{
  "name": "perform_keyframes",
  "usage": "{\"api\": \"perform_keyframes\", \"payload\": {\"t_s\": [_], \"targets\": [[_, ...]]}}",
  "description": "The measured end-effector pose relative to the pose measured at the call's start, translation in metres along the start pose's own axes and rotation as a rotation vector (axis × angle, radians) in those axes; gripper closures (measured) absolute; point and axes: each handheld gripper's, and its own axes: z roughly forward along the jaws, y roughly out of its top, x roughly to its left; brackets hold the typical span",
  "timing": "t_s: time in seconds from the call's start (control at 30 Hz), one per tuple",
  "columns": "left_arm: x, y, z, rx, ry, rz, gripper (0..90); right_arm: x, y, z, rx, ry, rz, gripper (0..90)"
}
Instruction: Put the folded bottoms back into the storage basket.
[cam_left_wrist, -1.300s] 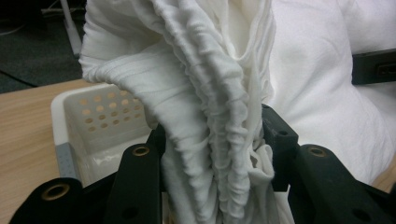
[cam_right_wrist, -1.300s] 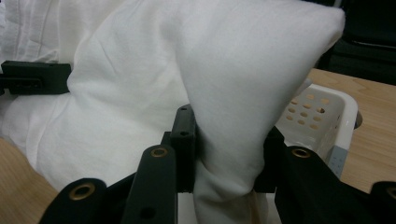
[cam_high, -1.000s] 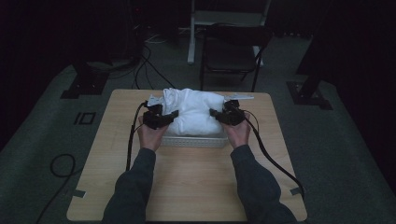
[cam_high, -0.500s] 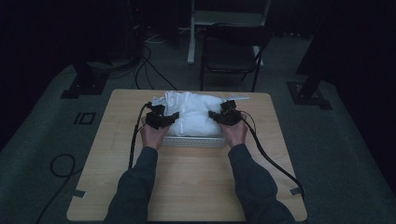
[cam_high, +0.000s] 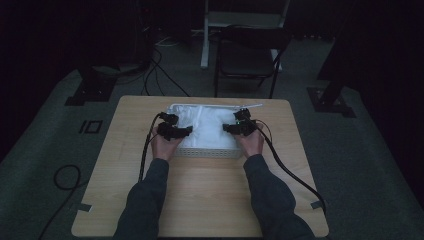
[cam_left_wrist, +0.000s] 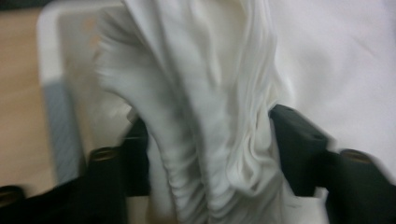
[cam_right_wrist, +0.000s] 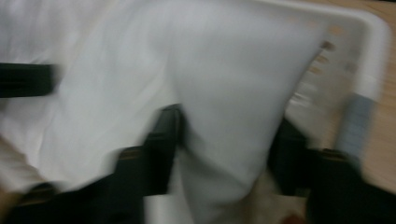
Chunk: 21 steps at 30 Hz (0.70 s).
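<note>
1. A light wood-grain worktop (cam_high: 200, 195) with rounded corners is seen from above, standing on a dark grey floor (cam_high: 370, 170).
2. A white perforated basket (cam_high: 207, 151) is set directly on the worktop, toward its far edge and about midway across.
3. Two black cables (cam_high: 287, 172) are laid across the worktop, one at each side of the basket.
4. The near half of the worktop is crossed by two grey sleeves (cam_high: 145, 200).

Soft, matt white cloth (cam_left_wrist: 205, 116), finely creased, is seen bunched in a smooth white plastic basket (cam_high: 207, 151) with perforated walls. Pale wood-grain laminate, matt, is shown on the surface (cam_high: 205, 200). The claws are matt black plastic.
</note>
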Motion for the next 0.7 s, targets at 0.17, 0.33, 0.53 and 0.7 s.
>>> {"api": "perform_keyframes", "payload": {"t_s": [0.17, 0.33, 0.53, 0.7], "targets": [[0.013, -0.009, -0.013, -0.079, -0.027, -0.065, 33.8, -0.001, -0.003, -0.009, -0.045, -0.055, -0.037, 28.1], [0.012, -0.013, -0.028, -0.127, -0.025, -0.035, 34.0, -0.002, -0.008, -0.019, -0.085, -0.057, -0.033, 28.4], [0.005, -0.021, -0.043, -0.160, -0.044, -0.021, 34.2, 0.006, -0.026, -0.034, -0.113, -0.031, -0.060, 28.4], [0.000, -0.033, -0.053, -0.170, -0.040, -0.005, 34.2, 0.011, -0.039, -0.046, -0.132, -0.038, -0.100, 28.4]]}}
